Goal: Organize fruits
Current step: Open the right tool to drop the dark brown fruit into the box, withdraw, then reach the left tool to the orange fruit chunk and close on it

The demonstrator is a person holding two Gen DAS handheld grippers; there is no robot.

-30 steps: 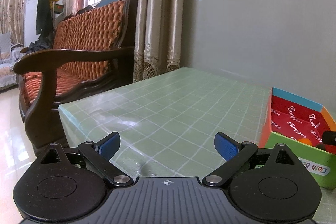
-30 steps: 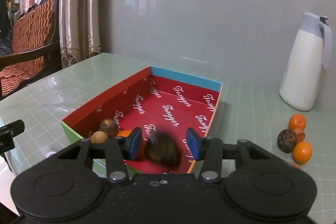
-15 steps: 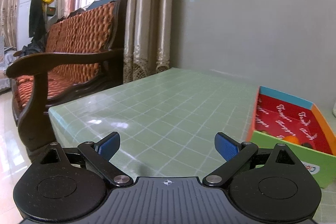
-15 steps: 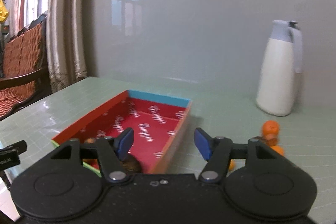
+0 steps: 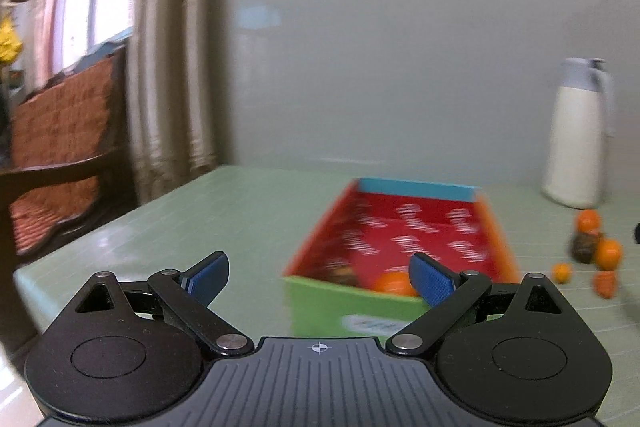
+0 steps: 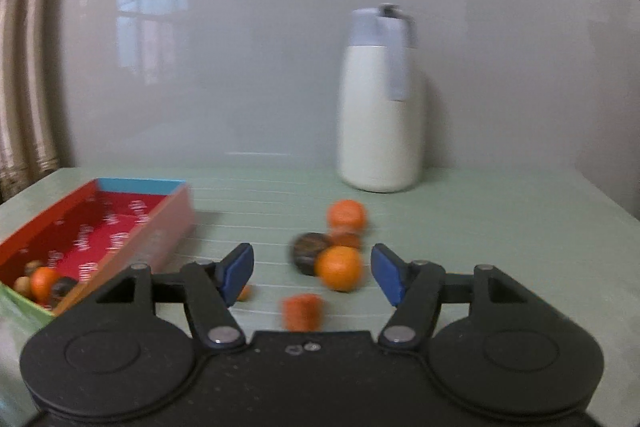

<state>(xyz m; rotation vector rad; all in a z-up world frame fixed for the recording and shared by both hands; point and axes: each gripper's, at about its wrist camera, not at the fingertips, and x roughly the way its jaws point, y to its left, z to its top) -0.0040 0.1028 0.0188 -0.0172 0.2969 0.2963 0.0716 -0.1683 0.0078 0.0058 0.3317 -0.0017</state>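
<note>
Right gripper (image 6: 312, 273) level, low over table (image 6: 480, 219), jaws apart, empty; oranges (image 6: 339, 267) just ahead. Left gripper (image 5: 320, 277) apart, facing box (image 5: 352, 301).

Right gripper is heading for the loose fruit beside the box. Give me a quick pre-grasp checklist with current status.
1. Right gripper open and empty: ok, jaws spread wide with nothing between them.
2. Target in line: ok, the near orange sits ahead between the fingers.
3. Target free of neighbours: not ok, the dark brown fruit is right against it and a far orange lies just behind.
4. Box has room: ok, much of its red floor is bare.
5. Left gripper out of the way: ok, open, empty, pointing at the box's near end.
6. White jug clear of the path: ok, it stands well behind the fruit.
</note>
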